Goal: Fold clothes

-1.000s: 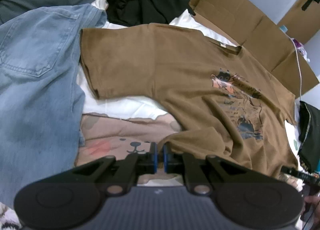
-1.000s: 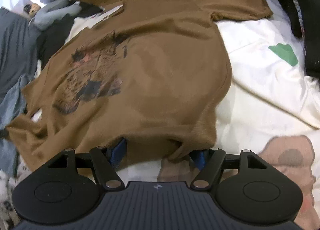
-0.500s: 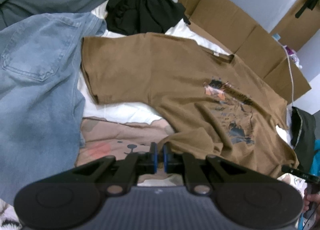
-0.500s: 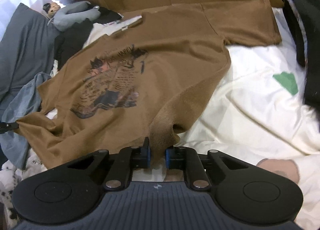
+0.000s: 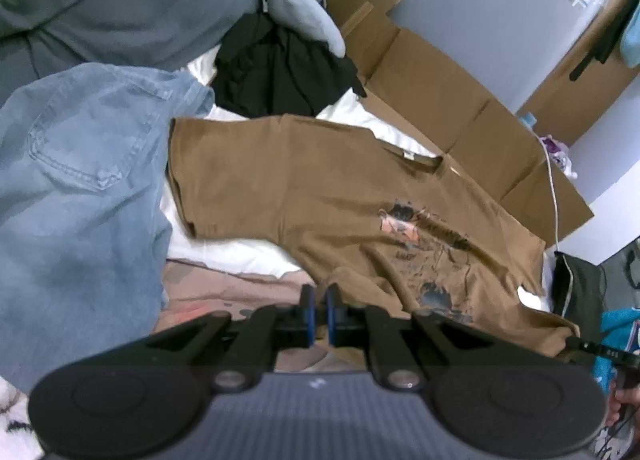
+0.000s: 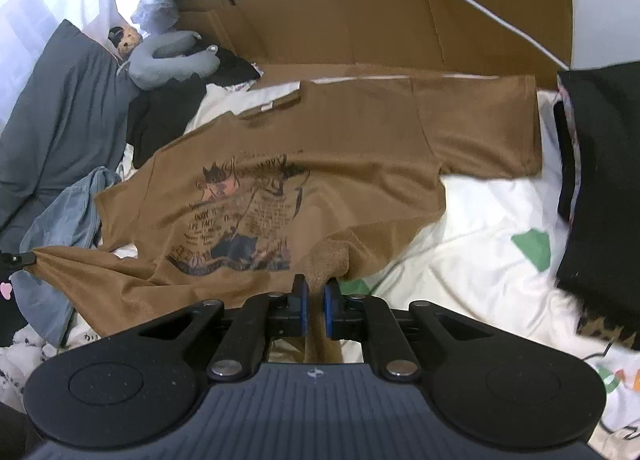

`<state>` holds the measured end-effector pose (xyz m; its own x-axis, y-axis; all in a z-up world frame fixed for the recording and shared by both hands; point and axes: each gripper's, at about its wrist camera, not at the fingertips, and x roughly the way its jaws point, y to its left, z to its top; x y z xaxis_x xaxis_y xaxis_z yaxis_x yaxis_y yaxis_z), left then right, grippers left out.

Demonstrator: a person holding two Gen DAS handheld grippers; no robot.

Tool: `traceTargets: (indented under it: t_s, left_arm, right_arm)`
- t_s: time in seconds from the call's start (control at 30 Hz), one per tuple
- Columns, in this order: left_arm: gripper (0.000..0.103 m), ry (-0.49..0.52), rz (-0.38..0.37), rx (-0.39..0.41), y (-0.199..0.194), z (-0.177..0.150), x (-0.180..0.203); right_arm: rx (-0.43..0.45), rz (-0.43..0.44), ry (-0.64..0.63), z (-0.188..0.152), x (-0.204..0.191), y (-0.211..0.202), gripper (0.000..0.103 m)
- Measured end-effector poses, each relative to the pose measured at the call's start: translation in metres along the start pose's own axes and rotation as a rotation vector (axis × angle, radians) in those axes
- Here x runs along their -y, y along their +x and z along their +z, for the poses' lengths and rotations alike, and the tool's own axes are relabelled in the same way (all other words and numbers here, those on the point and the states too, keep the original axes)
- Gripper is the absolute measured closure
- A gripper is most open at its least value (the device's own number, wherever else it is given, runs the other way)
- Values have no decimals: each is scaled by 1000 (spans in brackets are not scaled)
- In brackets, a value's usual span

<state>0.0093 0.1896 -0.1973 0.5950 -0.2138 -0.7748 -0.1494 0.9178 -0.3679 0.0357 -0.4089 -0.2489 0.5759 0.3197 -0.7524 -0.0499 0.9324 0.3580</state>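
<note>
Left wrist view: the left tongs [image 5: 319, 314] are clamped on a bottom corner of the brown T-shirt [image 5: 320, 195], which lies print-up on the bed [image 5: 240, 256] ahead of them. A corner grip like this looks meant to raise the hem so it can be carried toward the collar. Left of the tongs lie the blue jeans [image 5: 76, 187]; beyond the shirt sits a black garment [image 5: 280, 71] against flattened cardboard [image 5: 452, 107]. Only this view shows the jeans pocket, and at its lower right edge the other tool's tip pinching the far hem corner.

Right wrist view: the right tongs [image 6: 315, 310] are closing, with a bunched fold of the shirt's [image 6: 360, 147] hem pressed between the blue pads and hanging through them. The matching grip suggests both corners go up together. Only here are the whole print, the right sleeve, a dark cushion [image 6: 600, 187] to the right and a grey plush toy [image 6: 172, 59] far left visible.
</note>
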Motion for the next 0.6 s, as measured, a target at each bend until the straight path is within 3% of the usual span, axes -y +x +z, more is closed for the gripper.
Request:
traceTargets:
  t_s: [0.17, 0.47, 0.57, 0.6]
  left_arm:
    - [97, -13, 8, 1, 1, 2, -5]
    - [97, -47, 38, -31, 34, -8, -16]
    - [97, -49, 53, -41, 44, -9, -20]
    - [97, -51, 58, -44, 47, -9, -21]
  right_arm:
    - [-50, -50, 6, 8, 11, 8, 96]
    - [-126, -84, 96, -16, 53, 61, 95]
    - [-147, -92, 127, -19, 64, 80, 87]
    - [-155, -93, 139, -19, 67, 85, 78]
